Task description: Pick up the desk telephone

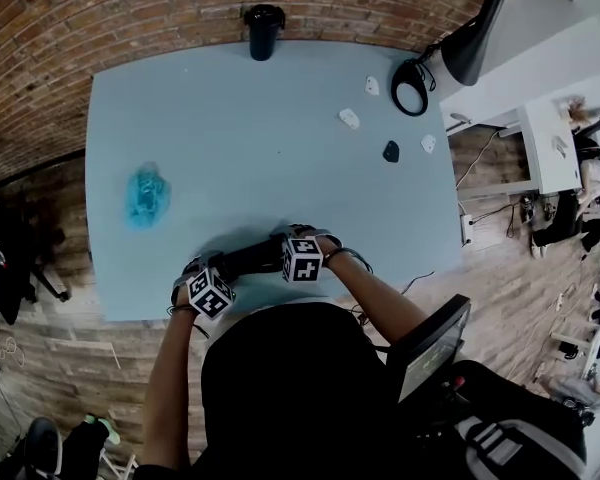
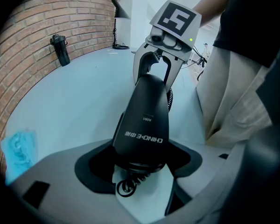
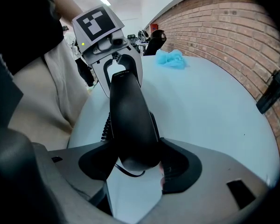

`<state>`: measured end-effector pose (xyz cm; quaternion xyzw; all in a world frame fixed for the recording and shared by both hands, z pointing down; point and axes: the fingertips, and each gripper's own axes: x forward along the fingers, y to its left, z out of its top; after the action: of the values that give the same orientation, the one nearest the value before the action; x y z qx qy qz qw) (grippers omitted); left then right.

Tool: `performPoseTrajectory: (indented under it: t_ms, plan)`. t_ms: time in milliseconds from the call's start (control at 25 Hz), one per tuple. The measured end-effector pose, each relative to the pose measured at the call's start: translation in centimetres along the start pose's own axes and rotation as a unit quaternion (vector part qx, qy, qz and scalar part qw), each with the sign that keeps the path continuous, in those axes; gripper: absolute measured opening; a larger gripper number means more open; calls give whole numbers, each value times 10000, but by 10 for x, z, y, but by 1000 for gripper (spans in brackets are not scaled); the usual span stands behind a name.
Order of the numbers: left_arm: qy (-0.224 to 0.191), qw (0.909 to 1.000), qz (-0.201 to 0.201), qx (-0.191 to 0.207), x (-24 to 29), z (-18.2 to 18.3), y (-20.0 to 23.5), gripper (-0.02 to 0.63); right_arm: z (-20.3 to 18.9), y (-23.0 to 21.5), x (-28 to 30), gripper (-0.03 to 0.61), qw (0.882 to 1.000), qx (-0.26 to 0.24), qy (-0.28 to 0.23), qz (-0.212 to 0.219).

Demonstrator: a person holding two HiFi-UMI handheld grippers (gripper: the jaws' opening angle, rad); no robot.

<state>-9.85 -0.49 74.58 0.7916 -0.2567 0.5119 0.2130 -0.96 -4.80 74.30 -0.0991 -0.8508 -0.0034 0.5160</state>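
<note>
Black top (image 1: 280,378), beige trousers (image 2: 228,97), grey fingers (image 2: 51,181), black pads (image 2: 94,166), black-and-white marker cubes (image 1: 210,293) (image 1: 302,259)

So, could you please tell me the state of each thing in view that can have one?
Black telephone handset: clamped at both ends, spanning the two tools.
Left tool: shut on the handset's corded end.
Right tool: shut on its other end.
Black cylindrical flask: upright.
Crumpled blue cloth: lying loose on the pale blue table.
Black desk lamp: standing at the table's corner.
</note>
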Motion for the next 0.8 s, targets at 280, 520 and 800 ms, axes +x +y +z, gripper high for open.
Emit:
performPoseTrajectory:
  t_ms: [280,520,800]
  plan:
    - [-109,9999,-19,42,-1,0,1,328,2,-2,0,276,9998,123,75,-144]
    - [-179,9998,-23,93,-2,0,-1,328,1,0,0,275,9994,150,147,-277]
    - [-243,9996,-4,145,1,-1,0,327,1,-2,0,275,9983,188,181,-512]
